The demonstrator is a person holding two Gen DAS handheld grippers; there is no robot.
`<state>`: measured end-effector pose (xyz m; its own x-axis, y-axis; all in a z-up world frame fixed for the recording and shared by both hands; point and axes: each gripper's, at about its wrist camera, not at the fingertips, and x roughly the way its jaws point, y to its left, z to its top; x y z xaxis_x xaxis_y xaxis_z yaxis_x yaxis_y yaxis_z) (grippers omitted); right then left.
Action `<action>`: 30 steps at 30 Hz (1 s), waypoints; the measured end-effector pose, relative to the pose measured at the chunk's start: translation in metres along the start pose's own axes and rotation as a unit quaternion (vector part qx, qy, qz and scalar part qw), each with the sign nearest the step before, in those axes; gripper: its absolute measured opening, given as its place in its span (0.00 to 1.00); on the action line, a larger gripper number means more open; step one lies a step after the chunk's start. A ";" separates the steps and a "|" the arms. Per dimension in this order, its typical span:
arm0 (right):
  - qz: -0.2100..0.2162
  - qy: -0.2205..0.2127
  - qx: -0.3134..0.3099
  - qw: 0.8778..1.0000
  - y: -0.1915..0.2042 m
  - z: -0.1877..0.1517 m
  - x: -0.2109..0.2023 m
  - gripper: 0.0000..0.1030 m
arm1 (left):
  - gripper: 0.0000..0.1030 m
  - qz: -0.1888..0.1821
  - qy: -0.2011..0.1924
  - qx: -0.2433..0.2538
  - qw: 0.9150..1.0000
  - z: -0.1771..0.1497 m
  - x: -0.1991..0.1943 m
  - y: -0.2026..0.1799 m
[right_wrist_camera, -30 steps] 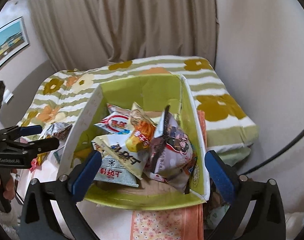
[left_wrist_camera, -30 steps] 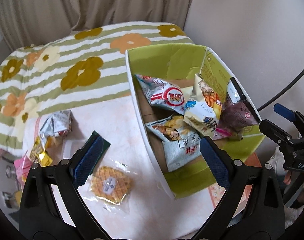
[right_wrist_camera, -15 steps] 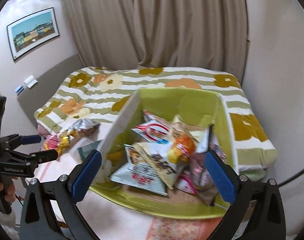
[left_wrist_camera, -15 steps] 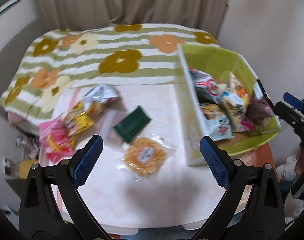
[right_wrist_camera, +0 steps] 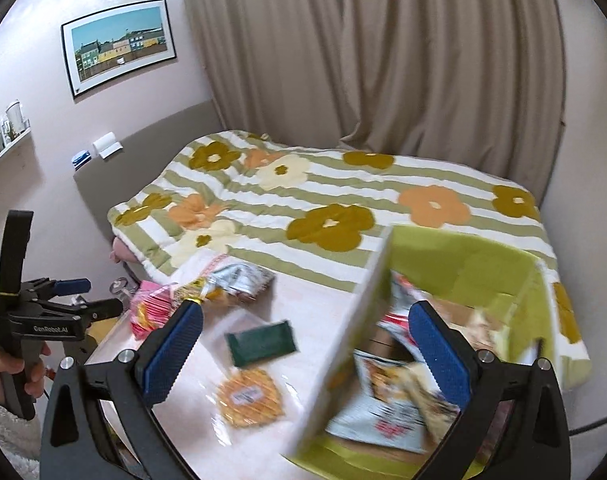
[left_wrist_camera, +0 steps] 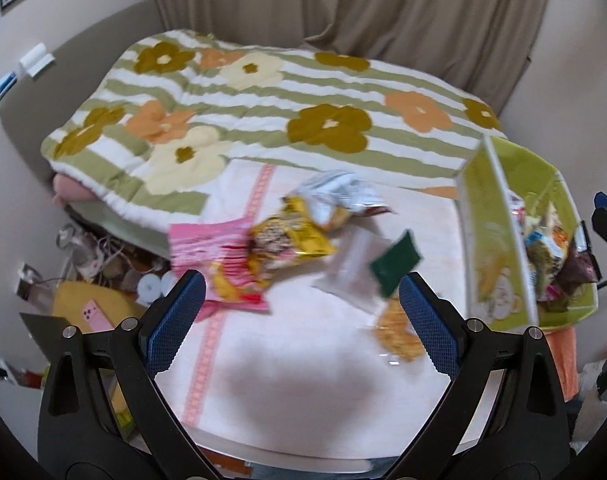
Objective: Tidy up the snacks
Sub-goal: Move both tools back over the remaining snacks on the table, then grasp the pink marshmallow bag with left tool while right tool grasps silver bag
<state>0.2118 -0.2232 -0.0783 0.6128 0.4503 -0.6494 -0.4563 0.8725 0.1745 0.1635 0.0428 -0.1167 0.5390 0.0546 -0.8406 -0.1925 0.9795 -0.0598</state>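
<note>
The right gripper (right_wrist_camera: pixel 303 346) is hanging with jaws wide apart and empty over the table (right_wrist_camera: pixel 323 308), straddling the green box's (right_wrist_camera: pixel 483 264) white wall. A waffle (right_wrist_camera: pixel 249 398) and dark packet (right_wrist_camera: pixel 261 342) are lying beside the box.

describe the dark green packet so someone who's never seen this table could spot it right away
Start at the tall green box of snacks on the right of the pale table. Just left of its white wall, the dark green packet lies flat, with the round waffle snack in clear wrap nearer the camera. It is the only plain, dark, rectangular wrapper among bright printed bags.
</note>
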 end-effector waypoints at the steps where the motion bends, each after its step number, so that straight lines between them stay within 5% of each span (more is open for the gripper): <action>1: 0.006 0.005 0.002 1.000 0.005 0.003 0.007 0.99 | 0.94 0.003 0.005 -0.003 1.000 0.001 0.004 0.011; 15: 0.025 0.084 0.036 0.996 0.071 0.028 0.105 0.99 | 0.94 -0.019 0.115 -0.013 0.993 0.010 0.107 0.111; 30: -0.003 0.160 0.108 0.981 0.081 0.025 0.197 0.99 | 0.94 -0.081 0.188 0.032 0.978 0.023 0.195 0.114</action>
<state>0.3116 -0.0590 -0.1733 0.3649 0.3928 -0.8441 -0.2843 0.9104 0.3007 0.2652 0.1700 -0.2747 0.2166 -0.1663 -0.9620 -0.0717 0.9800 -0.1855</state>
